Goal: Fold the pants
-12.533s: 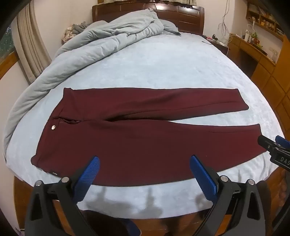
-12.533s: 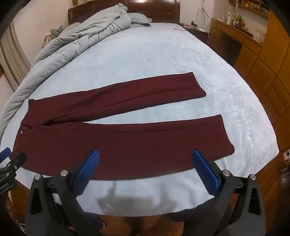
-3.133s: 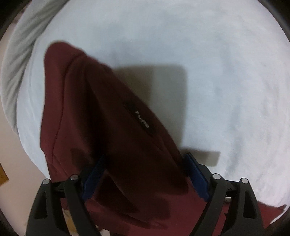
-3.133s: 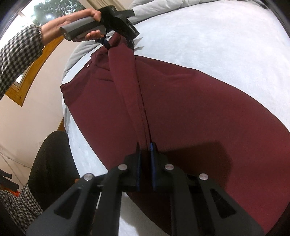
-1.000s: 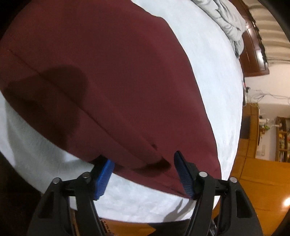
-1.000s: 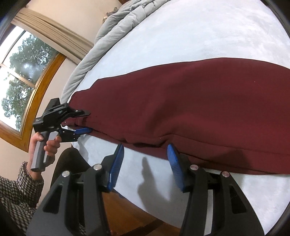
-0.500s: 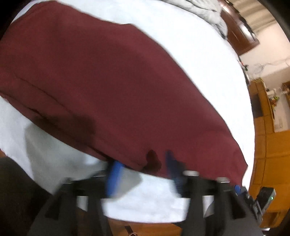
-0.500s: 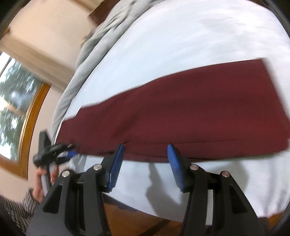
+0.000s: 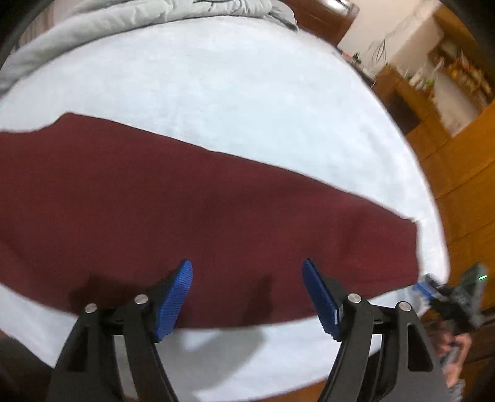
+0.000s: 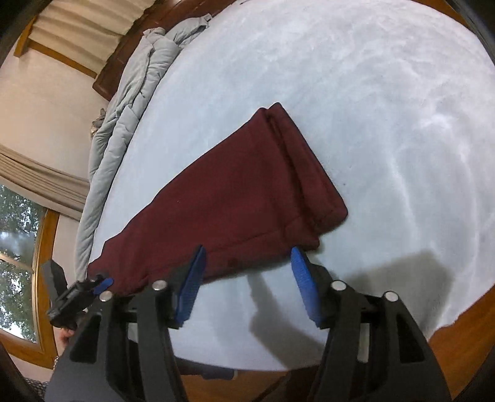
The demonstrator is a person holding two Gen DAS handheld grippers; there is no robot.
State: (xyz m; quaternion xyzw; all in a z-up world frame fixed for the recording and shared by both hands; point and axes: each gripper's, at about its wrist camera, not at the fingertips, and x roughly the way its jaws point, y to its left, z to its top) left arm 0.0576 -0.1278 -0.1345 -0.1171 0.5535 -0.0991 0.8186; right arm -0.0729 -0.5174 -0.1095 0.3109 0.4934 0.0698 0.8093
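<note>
— Where are the pants right now?

— The maroon pants (image 9: 198,210) lie flat on the pale blue bed sheet (image 9: 247,102), doubled lengthwise so one leg sits on top of the other. They run along the near edge of the bed as one long strip. From my right wrist camera I see the stacked leg hems (image 10: 309,173) at the far end of the strip, with the lower layer poking out a little at the near corner.

— And your grippers?

— My left gripper (image 9: 247,293) is spread wide, blue pads (image 9: 173,300) apart, nothing between them; it hovers over the near edge of the fabric around mid-length. My right gripper (image 10: 247,281) is likewise released, its pads on either side of the near edge close to the hems. I can't tell whether the pad tips touch the cloth.

— Can each camera see the other gripper?

— Yes. My right gripper shows blurred at the right edge of the left view (image 9: 448,297), just beside the hem end. My left one (image 10: 77,297) appears at the lower left of the right view, near the waist end.

— Anything else on the bed?

— A grey comforter (image 10: 130,102) is bunched along the far side, below the dark wooden headboard (image 9: 321,18).
</note>
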